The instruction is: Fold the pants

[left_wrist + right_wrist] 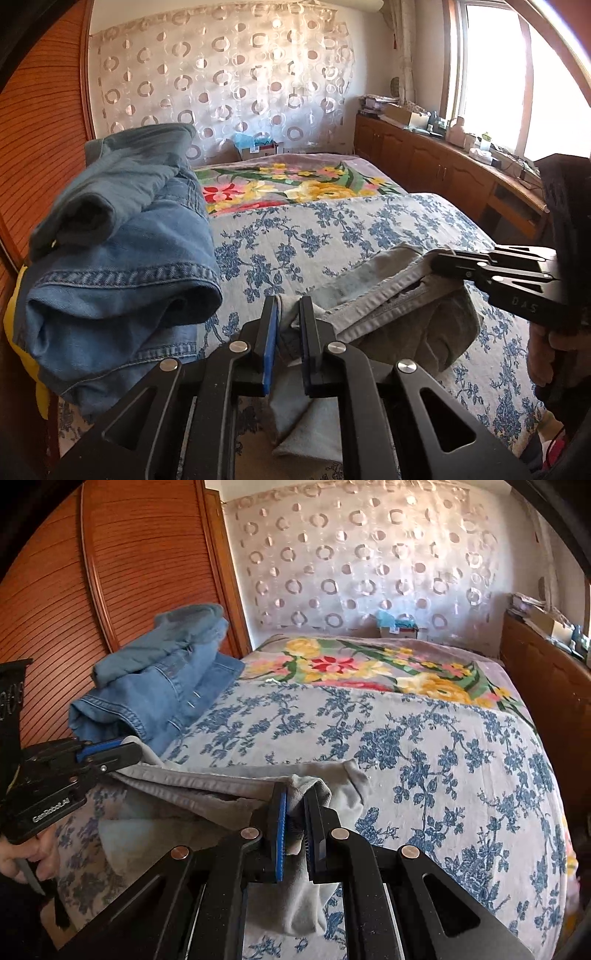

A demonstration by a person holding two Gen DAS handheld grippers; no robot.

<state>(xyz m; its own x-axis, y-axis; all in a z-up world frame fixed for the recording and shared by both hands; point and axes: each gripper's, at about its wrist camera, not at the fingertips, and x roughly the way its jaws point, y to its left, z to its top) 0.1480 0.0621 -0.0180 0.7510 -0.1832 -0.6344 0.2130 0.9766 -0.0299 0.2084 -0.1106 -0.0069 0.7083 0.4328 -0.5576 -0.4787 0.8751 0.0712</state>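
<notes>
Grey pants (388, 299) hang by the waistband, stretched between both grippers just above the bed. In the left wrist view my left gripper (288, 301) is shut on one end of the band, and grey cloth drops below its blue pads. My right gripper (437, 260) bites the other end at the right. In the right wrist view the right gripper (296, 790) is shut on a bunch of the grey pants (207, 779), and the left gripper (133, 749) holds the far end at the left. The legs below are mostly hidden.
A heap of blue denim clothes (122, 258) (159, 686) lies on the bed's left side by the wooden wardrobe (110, 572). The blue-flowered quilt (443, 757) and a bright floral blanket (295, 184) cover the bed. A cluttered wooden cabinet (424, 155) runs under the window.
</notes>
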